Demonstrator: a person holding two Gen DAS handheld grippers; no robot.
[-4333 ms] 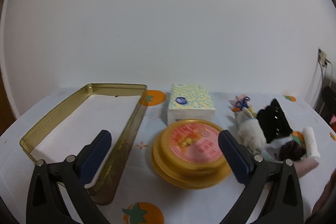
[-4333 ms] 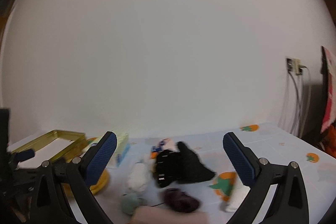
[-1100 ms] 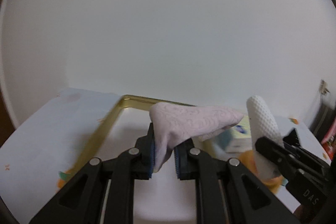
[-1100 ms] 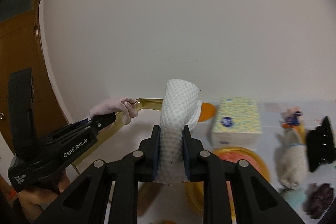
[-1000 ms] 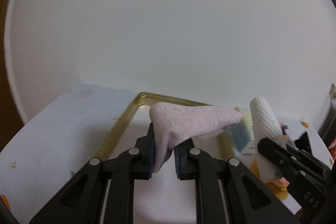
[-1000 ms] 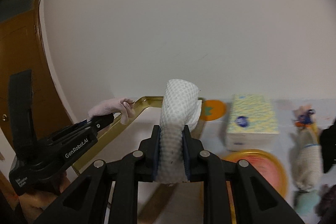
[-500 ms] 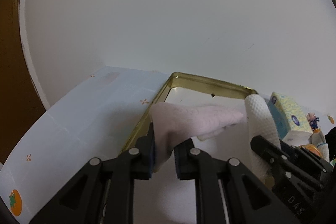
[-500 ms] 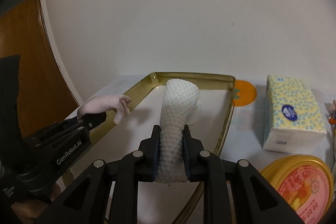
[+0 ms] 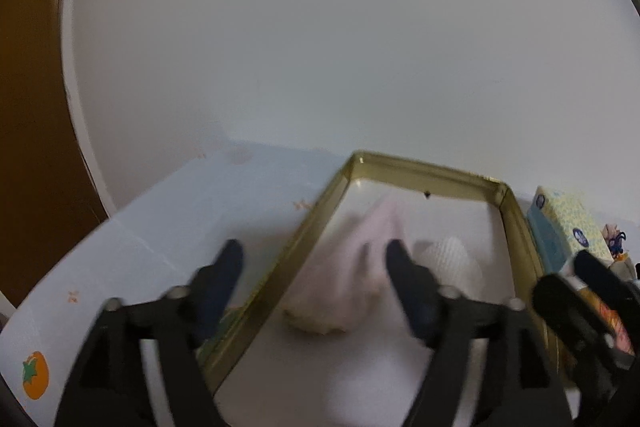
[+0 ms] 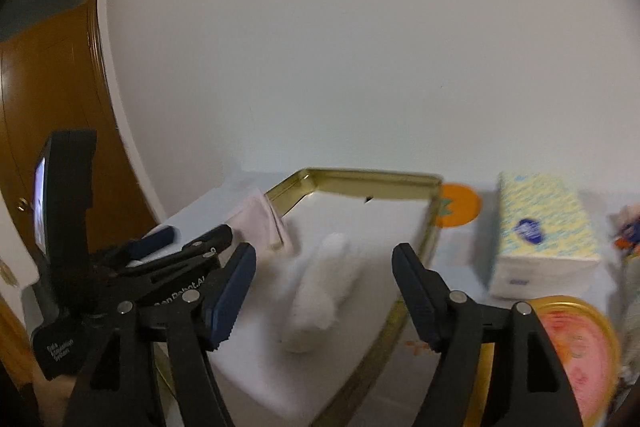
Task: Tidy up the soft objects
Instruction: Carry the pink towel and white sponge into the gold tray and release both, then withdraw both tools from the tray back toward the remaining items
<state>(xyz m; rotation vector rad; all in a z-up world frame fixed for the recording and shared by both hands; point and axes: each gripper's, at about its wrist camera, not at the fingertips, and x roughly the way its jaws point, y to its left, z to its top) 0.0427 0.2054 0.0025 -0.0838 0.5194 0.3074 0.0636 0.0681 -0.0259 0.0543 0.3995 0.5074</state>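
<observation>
"GenRobot.AI" lettering on left claw [image 10: 192, 247]

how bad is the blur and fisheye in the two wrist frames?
Left wrist: heavy motion blur on the left hand-held gripper and the pink cloth; the tin rim is sharper; dark vignette at the corners. Right wrist: the white roll and yellow lid are smeared; the tissue pack is softer, its print readable; the door frame bows strongly.

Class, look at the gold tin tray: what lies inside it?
Inside the gold tin tray lie a pink cloth and a white mesh roll. The tray floor beneath them is covered.
</observation>
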